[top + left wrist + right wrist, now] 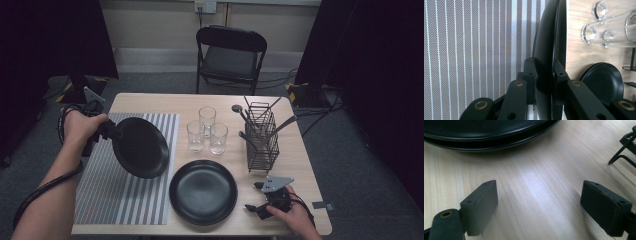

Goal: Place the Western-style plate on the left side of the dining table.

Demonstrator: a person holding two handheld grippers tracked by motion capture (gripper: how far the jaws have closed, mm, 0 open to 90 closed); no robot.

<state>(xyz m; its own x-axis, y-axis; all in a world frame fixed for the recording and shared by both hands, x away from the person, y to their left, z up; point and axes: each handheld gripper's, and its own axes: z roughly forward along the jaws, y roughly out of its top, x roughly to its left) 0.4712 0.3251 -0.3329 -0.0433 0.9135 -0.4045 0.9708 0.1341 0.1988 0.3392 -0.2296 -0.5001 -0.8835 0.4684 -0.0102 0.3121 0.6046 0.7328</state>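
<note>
My left gripper [111,132] is shut on the rim of a black plate [140,148] and holds it tilted above the striped placemat [125,200]. In the left gripper view the plate [549,45] stands edge-on, with the jaws of the left gripper [544,77] pressed on both of its faces. Two more black plates [202,192] lie stacked on the wooden table [300,165], right of the mat. My right gripper [253,196] rests low near the table's front right, just right of that stack. In its own view the right gripper [539,207] is open over bare wood, with the stacked plates [486,132] ahead.
Three clear glasses [207,131] stand behind the stacked plates. A black wire cutlery rack [262,137] holding utensils stands at the right. A black folding chair [230,55] is beyond the table's far edge.
</note>
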